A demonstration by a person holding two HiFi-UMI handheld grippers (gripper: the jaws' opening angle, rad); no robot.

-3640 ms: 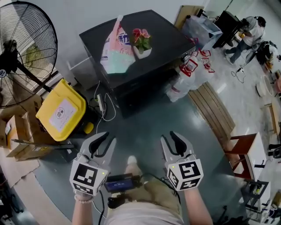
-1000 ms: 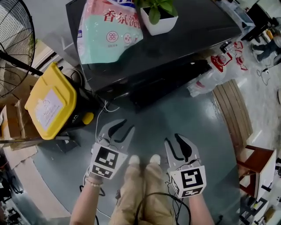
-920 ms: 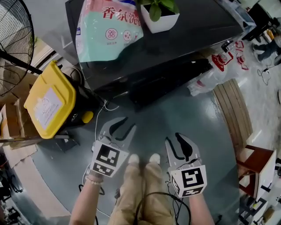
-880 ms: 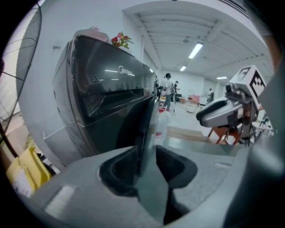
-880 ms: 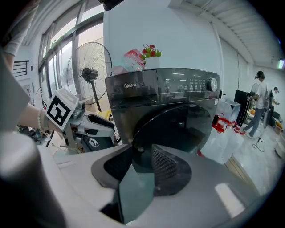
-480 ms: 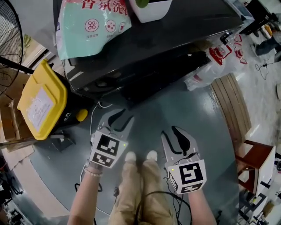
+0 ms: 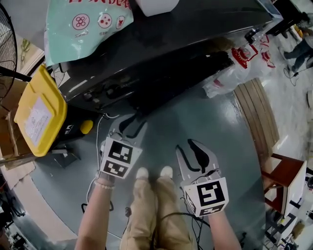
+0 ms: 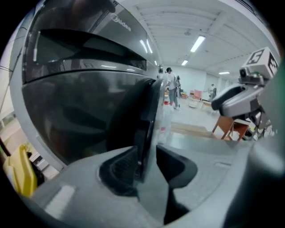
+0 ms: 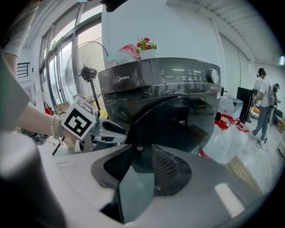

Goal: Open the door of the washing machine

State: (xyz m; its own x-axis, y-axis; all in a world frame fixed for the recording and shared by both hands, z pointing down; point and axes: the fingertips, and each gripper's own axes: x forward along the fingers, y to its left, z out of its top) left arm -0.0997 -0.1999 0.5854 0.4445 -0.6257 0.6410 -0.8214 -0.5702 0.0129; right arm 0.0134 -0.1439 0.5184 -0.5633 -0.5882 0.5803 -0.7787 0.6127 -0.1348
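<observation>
grey floor, one washing machine, left gripper just opened astride door edge, right gripper open

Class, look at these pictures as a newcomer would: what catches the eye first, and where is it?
The big dark washing machine fills the top of the head view, with a pale green detergent bag lying on it. Left of it, a bright yellow bin stands on the floor.

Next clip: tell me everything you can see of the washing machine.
The washing machine is a dark grey, glossy front-loader standing on the floor, with a dial and a round dark-glass door that looks shut. A detergent bag and a white pot rest on top. The left tongs, jaws just opening wider, straddle the door's rim.
</observation>
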